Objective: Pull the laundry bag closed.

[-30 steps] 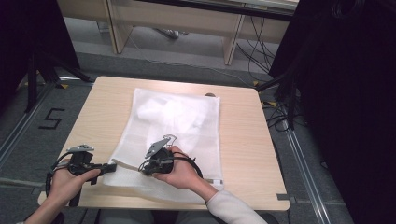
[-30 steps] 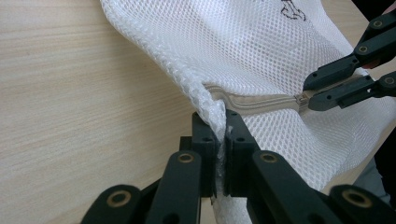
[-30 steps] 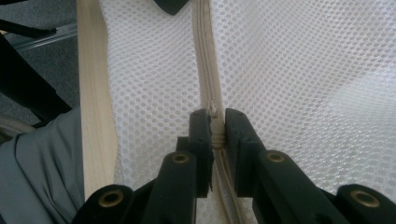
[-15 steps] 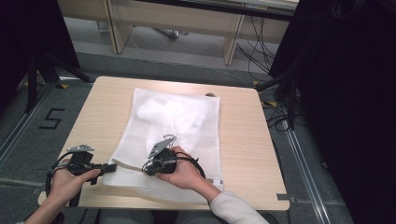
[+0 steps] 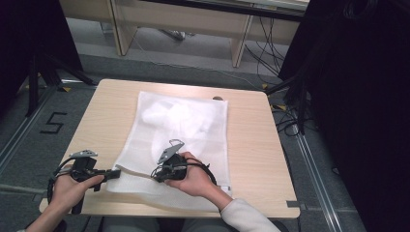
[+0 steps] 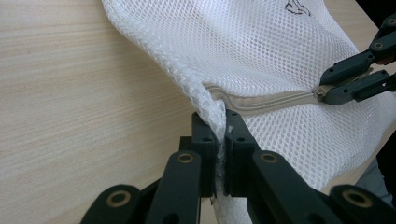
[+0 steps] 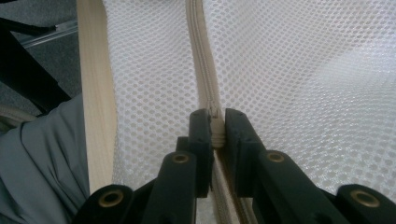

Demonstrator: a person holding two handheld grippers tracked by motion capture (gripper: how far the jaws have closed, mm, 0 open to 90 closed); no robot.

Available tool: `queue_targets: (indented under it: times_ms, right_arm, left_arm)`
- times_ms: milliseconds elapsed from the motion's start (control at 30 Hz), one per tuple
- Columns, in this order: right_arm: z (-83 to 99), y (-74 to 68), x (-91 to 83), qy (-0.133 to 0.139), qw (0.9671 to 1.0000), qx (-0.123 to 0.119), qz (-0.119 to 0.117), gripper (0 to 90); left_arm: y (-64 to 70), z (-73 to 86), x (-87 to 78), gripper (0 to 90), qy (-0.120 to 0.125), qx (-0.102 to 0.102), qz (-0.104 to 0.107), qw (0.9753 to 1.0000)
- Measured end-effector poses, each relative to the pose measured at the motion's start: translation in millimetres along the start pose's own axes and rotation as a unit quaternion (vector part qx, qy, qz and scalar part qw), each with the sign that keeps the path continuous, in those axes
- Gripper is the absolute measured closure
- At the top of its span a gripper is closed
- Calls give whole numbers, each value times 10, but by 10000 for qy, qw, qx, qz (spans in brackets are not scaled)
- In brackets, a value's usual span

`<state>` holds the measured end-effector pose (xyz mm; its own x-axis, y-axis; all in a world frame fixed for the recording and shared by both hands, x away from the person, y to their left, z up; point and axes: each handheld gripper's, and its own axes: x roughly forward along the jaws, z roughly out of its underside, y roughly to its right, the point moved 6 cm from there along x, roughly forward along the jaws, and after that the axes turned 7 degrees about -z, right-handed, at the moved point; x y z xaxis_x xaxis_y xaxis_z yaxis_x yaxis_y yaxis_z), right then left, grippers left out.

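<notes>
A white mesh bag lies flat on the wooden table, with a beige zipper running along its near end. My left gripper is at the bag's near left corner, shut on the bunched mesh edge and lifting it slightly. My right gripper is a short way to the right on the same zipper line. Its jaws are shut on the zipper pull, with the zipper stretching ahead. The right gripper also shows in the left gripper view, pinching the zipper's end.
The table's near edge runs just beside the zipper, with the person's grey-clothed lap below it. Bare tabletop lies left of the bag. A light wooden desk and floor cables sit beyond the table.
The right hand has edged slightly to the right with its gripper on the zipper. The left gripper has stayed in place on the bag's corner.
</notes>
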<state>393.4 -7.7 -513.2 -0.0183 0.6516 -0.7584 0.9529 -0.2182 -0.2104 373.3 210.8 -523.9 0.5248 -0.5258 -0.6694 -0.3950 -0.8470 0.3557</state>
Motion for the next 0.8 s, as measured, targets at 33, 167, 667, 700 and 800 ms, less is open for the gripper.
queue_targets:
  times_ms: [33,167,667,700,800]
  right_arm:
    - [7,-5,-5,-6,10000,33,-2,823]
    - [25,6,-23,-9,10000,5,20,823]
    - [81,9,-103,-30,9999,89,40,823]
    - [79,20,-104,-8,10000,16,45,823]
    - [92,23,-121,-10,10000,62,54,823]
  left_arm:
    - [0,-1,2,844,17,3,-7,10000]
    - [-3,0,1,844,10,1,-24,10000]
    - [-9,-1,-1,842,17,8,-49,10000]
    - [-9,-2,-1,842,12,3,-44,10000]
    - [-13,1,-1,841,-7,19,-49,10000]
